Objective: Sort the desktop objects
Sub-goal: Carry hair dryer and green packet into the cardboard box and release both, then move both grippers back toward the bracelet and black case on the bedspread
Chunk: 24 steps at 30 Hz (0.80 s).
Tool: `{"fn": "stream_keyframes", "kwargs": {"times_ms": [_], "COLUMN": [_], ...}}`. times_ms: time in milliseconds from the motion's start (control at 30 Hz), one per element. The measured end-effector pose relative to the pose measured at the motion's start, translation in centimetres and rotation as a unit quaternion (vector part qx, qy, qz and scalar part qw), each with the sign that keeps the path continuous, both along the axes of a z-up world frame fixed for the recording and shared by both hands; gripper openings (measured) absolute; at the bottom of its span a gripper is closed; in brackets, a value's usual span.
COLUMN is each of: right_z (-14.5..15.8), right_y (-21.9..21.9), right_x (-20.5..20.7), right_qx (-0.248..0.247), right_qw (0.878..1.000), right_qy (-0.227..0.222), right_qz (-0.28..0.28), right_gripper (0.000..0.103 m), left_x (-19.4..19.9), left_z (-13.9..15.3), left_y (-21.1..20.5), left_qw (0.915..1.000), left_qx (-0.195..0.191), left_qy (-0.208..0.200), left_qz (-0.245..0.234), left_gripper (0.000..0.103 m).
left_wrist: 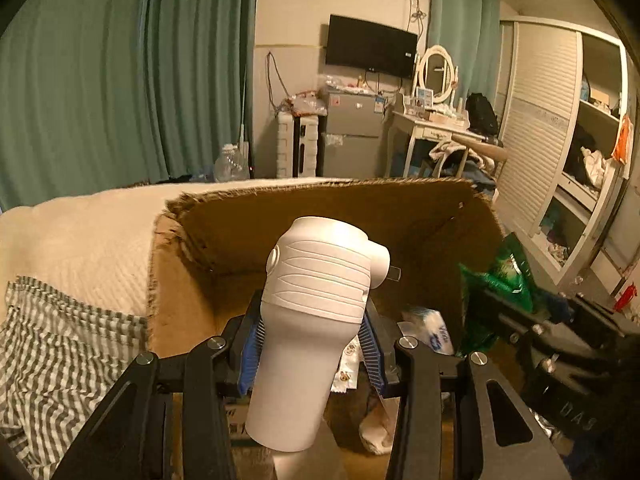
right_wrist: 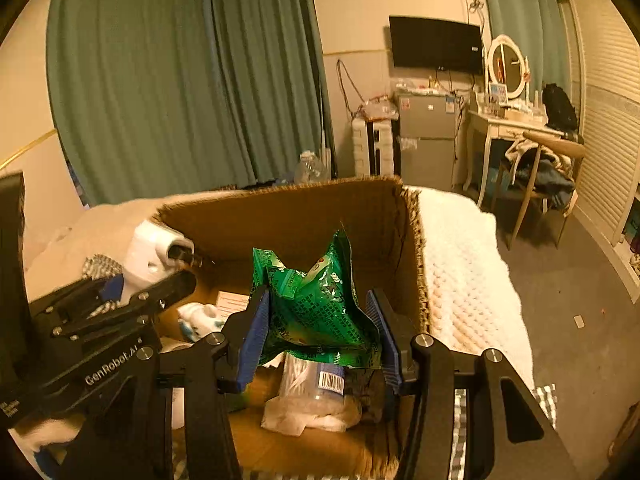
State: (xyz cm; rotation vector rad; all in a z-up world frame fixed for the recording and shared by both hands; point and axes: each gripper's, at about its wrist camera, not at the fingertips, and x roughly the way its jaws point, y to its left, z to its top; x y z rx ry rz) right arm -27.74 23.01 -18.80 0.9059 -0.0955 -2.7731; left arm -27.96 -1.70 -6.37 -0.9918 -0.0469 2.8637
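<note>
Left gripper (left_wrist: 312, 344) is clamped on a white hair dryer (left_wrist: 316, 292), blue pads pressing both sides of its handle just below the ribbed body. Jaws stand partway closed, held apart by the handle. The dryer's nozzle points to 3 o'clock in the left wrist view, and the dryer hangs over the open cardboard box (left_wrist: 420, 216), above its left half.

Right gripper (right_wrist: 320, 336) is clamped on a crumpled green snack bag (right_wrist: 320, 304), pads pinching its lower part from both sides, also about half closed. The bag is above the box's right half, its top corner poking up toward 12 o'clock.

Box contents, seen under the grippers:
- clear plastic bottle with a barcode label (right_wrist: 316, 380), directly below the green bag
- crumpled white tissue (right_wrist: 308, 416) at 6 o'clock from the bottle, touching it
- small white and blue packet (right_wrist: 200, 320) at 9 o'clock from the green bag, on the box floor
- a printed paper slip (right_wrist: 232, 302) just beside that packet

In the left wrist view a blue and white packet (left_wrist: 428, 324) lies in the box at 3 o'clock from the dryer handle.

The box sits on a bed, with a white blanket (right_wrist: 460, 264) at its 3 o'clock side and a grey striped sheet (left_wrist: 60, 340) at its 9 o'clock side in the left wrist view.
</note>
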Motion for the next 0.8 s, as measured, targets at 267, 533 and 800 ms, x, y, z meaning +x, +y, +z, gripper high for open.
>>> {"fn": "stream_keyframes", "kwargs": {"times_ms": [267, 533, 800], "right_z": [-3.1, -1.9, 2.1], "right_y": [-0.4, -0.3, 0.4], "right_x": [-2.9, -2.2, 1.2], "right_qx": [0.003, 0.002, -0.009], "right_qw": [0.999, 1.000, 1.000], "right_qy": [-0.034, -0.027, -0.001], "right_qz": [0.003, -0.004, -0.016], "right_gripper": [0.050, 0.050, 0.056], "left_x": [-1.7, -0.6, 2.7], "left_z": [-0.9, 0.6, 5.4], "left_y": [-0.2, -0.8, -1.5], "left_qw": [0.9993, 0.9993, 0.9993], "left_qx": [0.015, 0.027, 0.035], "left_qy": [-0.033, -0.027, 0.012], "left_qz": [-0.006, 0.001, 0.009], "left_gripper": [0.053, 0.078, 0.080]}}
